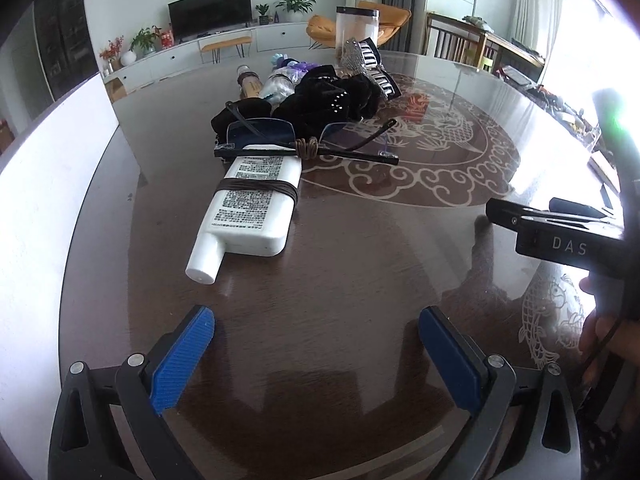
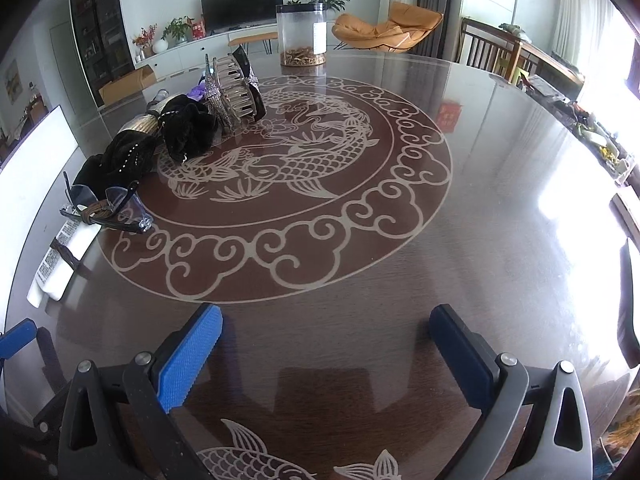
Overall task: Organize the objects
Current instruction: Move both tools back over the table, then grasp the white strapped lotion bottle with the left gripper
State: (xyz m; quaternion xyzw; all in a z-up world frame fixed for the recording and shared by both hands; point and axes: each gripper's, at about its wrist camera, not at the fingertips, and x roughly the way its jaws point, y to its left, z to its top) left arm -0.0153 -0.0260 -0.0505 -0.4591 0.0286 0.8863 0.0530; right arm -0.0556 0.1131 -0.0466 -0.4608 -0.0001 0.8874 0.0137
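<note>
Lettering "DAS" marks the right gripper in the left view; the white bottle near the table's left edge carries small unreadable print. Glossy dark wood, fish-and-cloud inlay. A clear canister at the far edge holds brownish bits. Left gripper and right gripper both gape wide, holding nothing.
</note>
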